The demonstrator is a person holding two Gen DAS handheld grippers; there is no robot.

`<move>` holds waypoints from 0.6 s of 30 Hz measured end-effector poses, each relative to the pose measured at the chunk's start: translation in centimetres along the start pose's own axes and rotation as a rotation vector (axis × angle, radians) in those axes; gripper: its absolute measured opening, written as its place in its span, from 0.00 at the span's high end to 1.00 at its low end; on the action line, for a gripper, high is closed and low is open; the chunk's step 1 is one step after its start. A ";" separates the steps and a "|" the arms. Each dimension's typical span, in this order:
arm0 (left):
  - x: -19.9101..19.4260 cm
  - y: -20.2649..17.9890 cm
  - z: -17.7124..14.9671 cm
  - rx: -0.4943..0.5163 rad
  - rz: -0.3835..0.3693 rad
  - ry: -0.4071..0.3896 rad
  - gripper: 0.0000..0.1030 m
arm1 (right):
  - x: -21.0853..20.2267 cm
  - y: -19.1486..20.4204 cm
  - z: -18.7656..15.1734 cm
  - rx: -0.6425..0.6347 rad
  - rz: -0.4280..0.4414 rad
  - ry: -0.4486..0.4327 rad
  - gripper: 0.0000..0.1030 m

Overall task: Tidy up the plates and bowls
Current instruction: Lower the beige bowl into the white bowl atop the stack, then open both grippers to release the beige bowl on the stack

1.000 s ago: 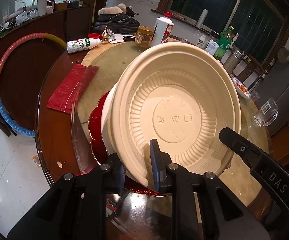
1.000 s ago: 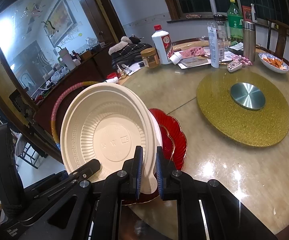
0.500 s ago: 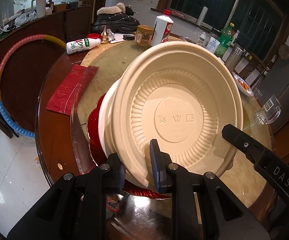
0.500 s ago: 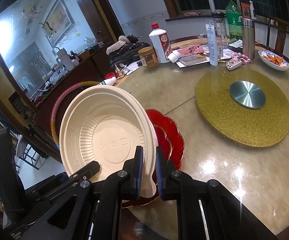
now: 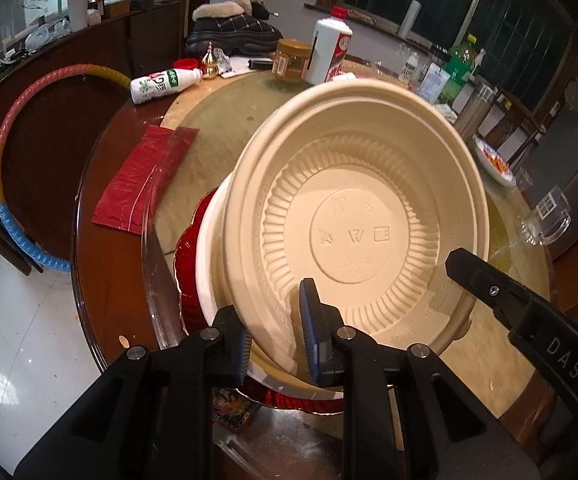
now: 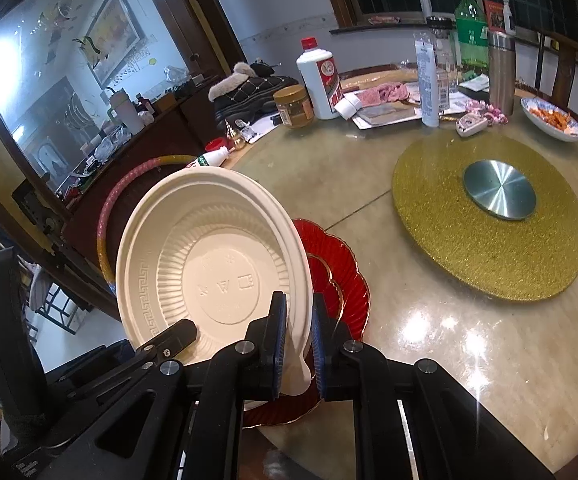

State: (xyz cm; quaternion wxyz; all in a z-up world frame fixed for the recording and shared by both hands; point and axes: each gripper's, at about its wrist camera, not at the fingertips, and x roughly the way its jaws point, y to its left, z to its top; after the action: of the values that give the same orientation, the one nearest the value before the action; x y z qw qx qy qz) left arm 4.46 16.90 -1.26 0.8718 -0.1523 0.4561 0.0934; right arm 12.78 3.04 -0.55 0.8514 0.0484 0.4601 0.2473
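A cream disposable bowl [image 5: 353,208] [image 6: 213,264] is held tilted on edge, its inside facing the cameras. My left gripper [image 5: 275,340] is shut on its near rim. My right gripper [image 6: 299,340] is shut on the rim at the other side. A second white bowl [image 5: 209,264] sits behind it, over a red scalloped plate [image 5: 187,256] [image 6: 341,276] lying on the round table near its edge. The plate is mostly hidden by the bowls.
A gold turntable [image 6: 489,220] lies mid-table. A white bottle [image 6: 319,80], jar [image 6: 293,106], green bottle [image 6: 471,36], flask [image 6: 501,72] and food dish [image 6: 551,118] stand at the far side. A red packet [image 5: 141,184] and lying bottle [image 5: 165,82] are left. A hoop [image 5: 13,160] leans by the table.
The tilted bowl and both grippers have shifted slightly down toward the white bowl and red plate. Both grips are unchanged.
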 end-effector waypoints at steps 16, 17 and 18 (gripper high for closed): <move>-0.2 0.0 1.0 0.006 -0.018 0.058 0.56 | 0.6 -1.0 2.1 0.054 0.065 0.071 0.84; -0.4 0.0 1.1 0.004 -0.019 0.048 0.48 | 0.5 -1.0 2.2 0.054 0.062 0.066 0.83; -0.6 0.0 1.2 0.003 -0.014 0.033 0.46 | 0.4 -1.1 2.4 0.056 0.065 0.061 0.83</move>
State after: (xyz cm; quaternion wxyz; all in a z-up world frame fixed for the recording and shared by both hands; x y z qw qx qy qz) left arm 5.00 17.30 -0.13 0.8650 -0.1557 0.4695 0.0844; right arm 15.28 2.65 0.14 0.8269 0.0793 0.4906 0.2631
